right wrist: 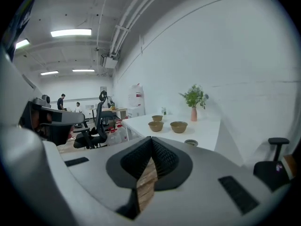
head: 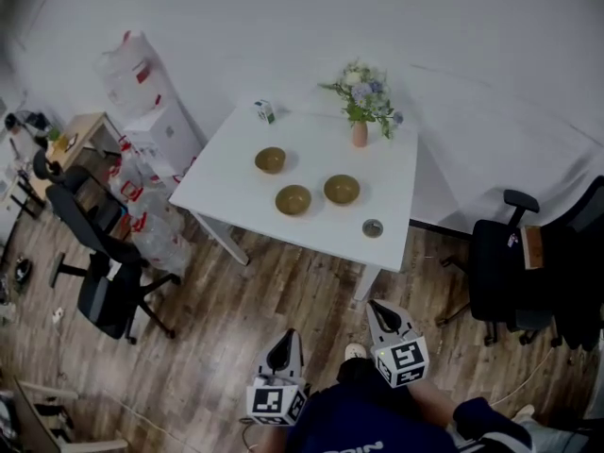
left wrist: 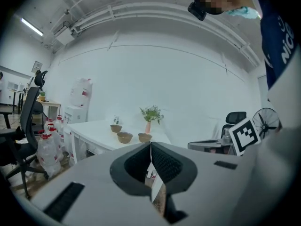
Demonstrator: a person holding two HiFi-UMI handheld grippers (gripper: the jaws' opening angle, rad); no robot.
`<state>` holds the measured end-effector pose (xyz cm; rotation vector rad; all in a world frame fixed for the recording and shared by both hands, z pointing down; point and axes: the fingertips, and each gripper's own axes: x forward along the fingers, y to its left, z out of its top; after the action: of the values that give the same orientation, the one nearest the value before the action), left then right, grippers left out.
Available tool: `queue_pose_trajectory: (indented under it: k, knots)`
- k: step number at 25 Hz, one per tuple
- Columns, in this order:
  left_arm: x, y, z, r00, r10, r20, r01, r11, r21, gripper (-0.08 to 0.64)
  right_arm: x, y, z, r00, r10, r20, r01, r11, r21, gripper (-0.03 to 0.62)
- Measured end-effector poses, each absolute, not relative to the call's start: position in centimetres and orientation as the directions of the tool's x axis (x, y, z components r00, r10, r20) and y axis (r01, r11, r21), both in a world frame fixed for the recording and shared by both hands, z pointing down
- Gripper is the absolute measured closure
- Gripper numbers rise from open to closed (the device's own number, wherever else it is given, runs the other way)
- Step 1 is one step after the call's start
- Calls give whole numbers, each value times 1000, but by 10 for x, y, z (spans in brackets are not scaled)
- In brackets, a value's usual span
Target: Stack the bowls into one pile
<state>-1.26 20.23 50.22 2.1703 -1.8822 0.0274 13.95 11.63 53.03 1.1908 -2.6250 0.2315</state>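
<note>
Wood-plank flooring (head: 283,295) lies under a square white table (head: 219,189), which stands well ahead of both claws. Three round olive-tan bowls (head: 293,199) sit apart on it, unstacked, far beyond the jaw tips, with a pink vase of flowers (head: 360,134) farther still. The left gripper (head: 282,349) and right gripper (head: 381,315) each have jaws pressed together, empty, over the floor.
</note>
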Motion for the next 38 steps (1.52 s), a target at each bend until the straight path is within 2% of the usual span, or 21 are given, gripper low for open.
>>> queue_pose_trajectory:
  k: [9, 23, 38]
  knots:
    - [20, 144, 503, 89, -975, 204, -979, -48, 199, 541, 163, 49, 531, -676, -680, 285, -720, 692, -59, 570]
    - [34, 94, 521, 125, -961, 247, -975, -73, 210, 541, 190, 25, 552, -652, -670, 355, -736, 672, -85, 571]
    - [-34, 25, 524, 141, -962, 235, -971, -89, 221, 541, 143, -41, 546, -631, -699, 336, -767, 627, -136, 569]
